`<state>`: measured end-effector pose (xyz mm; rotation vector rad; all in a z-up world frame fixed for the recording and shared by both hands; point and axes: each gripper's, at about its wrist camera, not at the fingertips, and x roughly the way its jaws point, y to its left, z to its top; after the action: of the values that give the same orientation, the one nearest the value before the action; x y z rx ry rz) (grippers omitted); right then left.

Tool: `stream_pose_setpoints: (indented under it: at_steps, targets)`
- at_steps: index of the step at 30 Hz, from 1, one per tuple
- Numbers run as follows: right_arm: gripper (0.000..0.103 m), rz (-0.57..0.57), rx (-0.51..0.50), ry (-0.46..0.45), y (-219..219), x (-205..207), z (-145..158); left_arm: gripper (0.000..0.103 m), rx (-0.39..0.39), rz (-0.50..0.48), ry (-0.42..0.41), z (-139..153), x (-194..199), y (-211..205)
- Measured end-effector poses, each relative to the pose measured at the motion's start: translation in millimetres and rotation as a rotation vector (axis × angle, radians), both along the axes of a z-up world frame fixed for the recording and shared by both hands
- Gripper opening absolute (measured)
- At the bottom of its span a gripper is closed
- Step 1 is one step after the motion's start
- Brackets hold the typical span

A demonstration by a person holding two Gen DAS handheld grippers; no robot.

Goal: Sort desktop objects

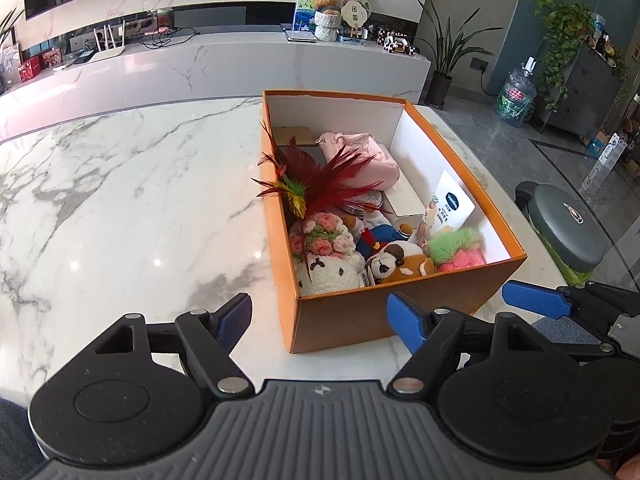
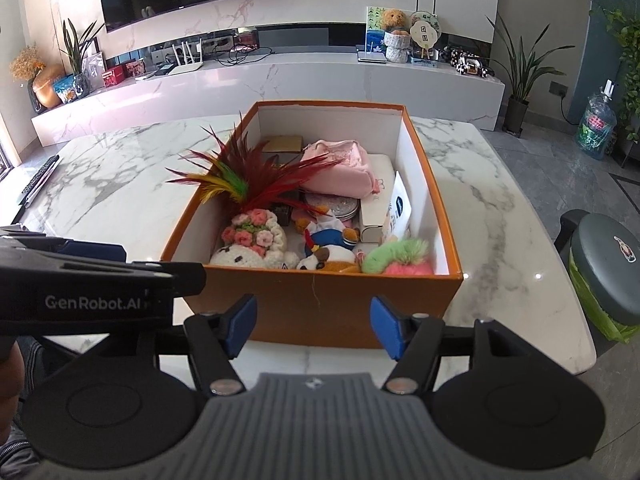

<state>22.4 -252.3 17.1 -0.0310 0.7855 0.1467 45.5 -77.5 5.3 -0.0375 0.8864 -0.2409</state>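
Observation:
An orange cardboard box (image 1: 360,316) with white inner walls stands on the marble table (image 1: 120,200), and it shows in the right wrist view too (image 2: 320,300). Inside lie a red feather toy (image 1: 320,184), a pink cloth (image 1: 360,152), a white crocheted plush with pink flowers (image 1: 324,256), a panda plush (image 1: 388,264), a green and pink fuzzy toy (image 1: 460,248) and a white packet (image 1: 448,204). My left gripper (image 1: 320,318) is open just before the box's near left corner, holding nothing. My right gripper (image 2: 315,322) is open in front of the box's near wall, also holding nothing.
A grey round stool (image 2: 608,264) stands off the table's right edge. A keyboard (image 2: 40,178) lies at the table's far left. Behind the table runs a long marble console (image 2: 280,76) with decorations, and a water bottle (image 2: 596,128) sits on the floor at right.

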Motion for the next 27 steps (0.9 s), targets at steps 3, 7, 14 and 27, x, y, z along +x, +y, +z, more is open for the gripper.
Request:
stream_pose_setpoints:
  at_steps: [3, 7, 14, 27]
  targets:
    - [0.067, -0.003, -0.001, 0.0, 1, -1, 1, 0.088, 0.0, -0.002, -0.002, 1, -1, 0]
    - [0.067, -0.005, 0.001, -0.002, 0, -4, 3, 0.088, 0.004, -0.01, -0.005, 3, -2, -3]
    - [0.067, -0.009, 0.006, -0.005, -2, -7, 5, 0.088, 0.006, -0.018, -0.012, 5, -4, -5]
    - [0.067, -0.014, 0.014, -0.004, -4, -11, 5, 0.088, 0.007, -0.037, -0.021, 6, -7, -7]
